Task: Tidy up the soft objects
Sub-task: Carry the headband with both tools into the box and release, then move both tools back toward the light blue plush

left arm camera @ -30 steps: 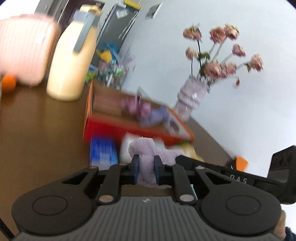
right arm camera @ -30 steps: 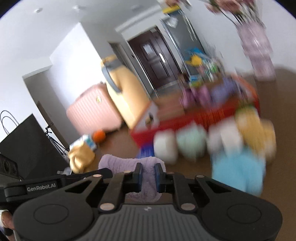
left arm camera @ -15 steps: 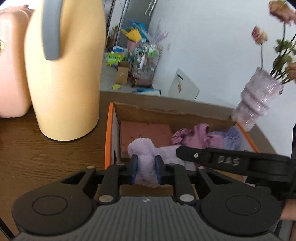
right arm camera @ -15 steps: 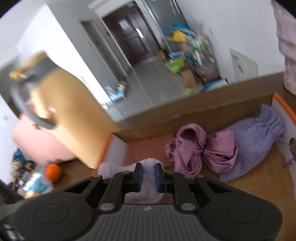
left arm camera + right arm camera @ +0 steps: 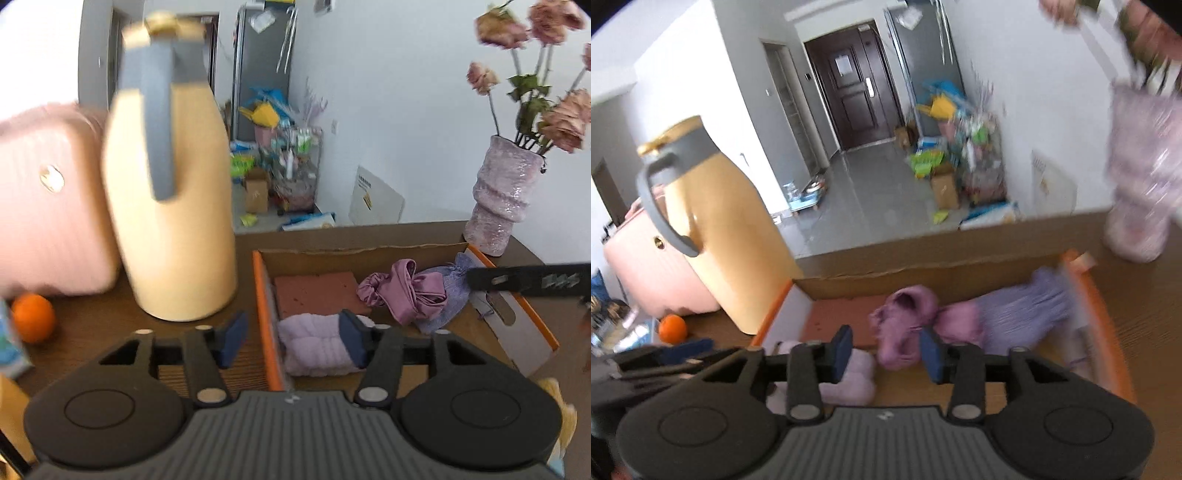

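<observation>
A folded lilac towel (image 5: 314, 343) lies in the near-left corner of the orange-rimmed cardboard box (image 5: 266, 314). My left gripper (image 5: 291, 341) hovers over that corner, its jaws opening; the towel lies beneath the gap and the pads do not press it. In the right wrist view the towel (image 5: 849, 376) lies under the left fingertip of my right gripper (image 5: 886, 354), whose jaws are also opening with nothing gripped. Further back in the box are a purple satin cloth (image 5: 402, 291), a lavender pouch (image 5: 447, 302) and a brick-red pad (image 5: 317, 295).
A tall yellow jug (image 5: 173, 221) stands just left of the box on the brown table (image 5: 92, 321), with a pink suitcase (image 5: 48, 206) and an orange (image 5: 33, 317) beyond it. A lilac vase (image 5: 502, 199) of dried flowers stands behind the box's far-right corner.
Both grippers, shut together on the lilac towel, carried it over the box. Both have since opened, and the towel now lies in the box's near-left corner.
</observation>
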A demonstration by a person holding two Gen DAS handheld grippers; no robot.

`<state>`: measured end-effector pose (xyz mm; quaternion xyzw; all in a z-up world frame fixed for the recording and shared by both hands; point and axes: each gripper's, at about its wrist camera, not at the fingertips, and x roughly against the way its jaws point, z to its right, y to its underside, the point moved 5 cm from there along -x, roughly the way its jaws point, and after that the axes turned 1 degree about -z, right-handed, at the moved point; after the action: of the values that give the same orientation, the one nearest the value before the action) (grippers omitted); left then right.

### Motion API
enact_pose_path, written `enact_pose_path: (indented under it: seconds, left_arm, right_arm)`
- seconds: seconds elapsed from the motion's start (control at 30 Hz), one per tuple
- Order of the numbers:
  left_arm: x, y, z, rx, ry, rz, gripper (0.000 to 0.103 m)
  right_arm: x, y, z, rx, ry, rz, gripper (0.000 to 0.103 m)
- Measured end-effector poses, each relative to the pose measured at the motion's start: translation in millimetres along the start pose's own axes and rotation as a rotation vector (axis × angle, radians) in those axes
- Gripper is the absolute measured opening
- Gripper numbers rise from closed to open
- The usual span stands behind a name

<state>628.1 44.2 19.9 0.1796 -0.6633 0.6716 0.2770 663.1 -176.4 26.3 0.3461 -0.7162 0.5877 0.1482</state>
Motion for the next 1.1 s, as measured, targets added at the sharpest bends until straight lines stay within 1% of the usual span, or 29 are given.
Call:
enact_pose_path:
  seconds: [0.1, 0.13, 0.17, 0.23, 0.33, 0.4, 0.5, 0.6, 0.67, 0.77, 0.8, 0.83, 0.87, 0.93, 1.03, 1.1]
  left_arm:
    - [32.7, 1.2, -2.1, -0.012, -0.064, 0.037, 0.064]
    - [45.0, 2.2, -1.7, -0.006, -0.072, 0.048, 0.069]
    - [55.9, 3.2, 0.0, -0.005, -0.074, 0.062, 0.077]
    - [82.3, 9.1, 8.5, -0.025, -0.1, 0.124, 0.086]
    - [115.6, 24.3, 26.5, -0.076, -0.14, 0.193, 0.089]
    - [136.3, 38.2, 35.4, -0.078, -0.139, 0.222, 0.092]
    - [170.1, 70.0, 46.3, -0.068, -0.144, 0.273, 0.096]
    - [205.2, 111.1, 61.9, -0.099, -0.156, 0.328, 0.098]
    - [228.5, 140.4, 71.5, -0.12, -0.166, 0.358, 0.102]
    - [257.4, 181.5, 85.6, -0.136, -0.135, 0.394, 0.103]
    - [263.9, 195.3, 87.7, -0.117, -0.11, 0.395, 0.103]
    - [267.5, 206.3, 89.3, -0.103, -0.092, 0.378, 0.103]
    - [270.2, 216.2, 90.9, -0.095, -0.088, 0.36, 0.103]
    - [279.5, 235.2, 94.1, -0.078, -0.09, 0.358, 0.103]
    - [293.6, 263.6, 95.6, -0.058, -0.09, 0.373, 0.103]
    - [297.7, 280.2, 95.6, -0.047, -0.096, 0.367, 0.103]
  right_arm:
    - [44.5, -0.8, 12.5, 0.045, 0.072, 0.04, 0.045]
    - [61.7, 0.1, 16.4, 0.048, 0.089, 0.058, 0.047]
    - [72.7, 1.0, 19.3, 0.048, 0.097, 0.074, 0.049]
    - [101.0, 6.9, 23.0, 0.054, 0.105, 0.116, 0.057]
    - [137.0, 26.5, 18.8, 0.094, 0.097, 0.153, 0.058]
    - [161.4, 44.1, 18.6, 0.123, 0.094, 0.183, 0.061]
    - [196.2, 83.6, 12.3, 0.181, 0.11, 0.253, 0.069]
    - [227.5, 129.1, 9.4, 0.22, 0.121, 0.316, 0.075]
    - [247.5, 163.6, 10.5, 0.228, 0.134, 0.35, 0.076]
    - [271.3, 206.9, 10.5, 0.222, 0.145, 0.386, 0.078]
    - [279.9, 223.7, 10.6, 0.212, 0.138, 0.404, 0.082]
    - [285.9, 237.2, 11.6, 0.194, 0.134, 0.413, 0.085]
    - [292.1, 252.8, 11.6, 0.171, 0.129, 0.423, 0.085]
    - [298.8, 277.8, 8.0, 0.168, 0.107, 0.415, 0.085]
    - [307.4, 312.8, 2.9, 0.176, 0.124, 0.412, 0.085]
    - [310.5, 333.0, -2.3, 0.183, 0.117, 0.393, 0.085]
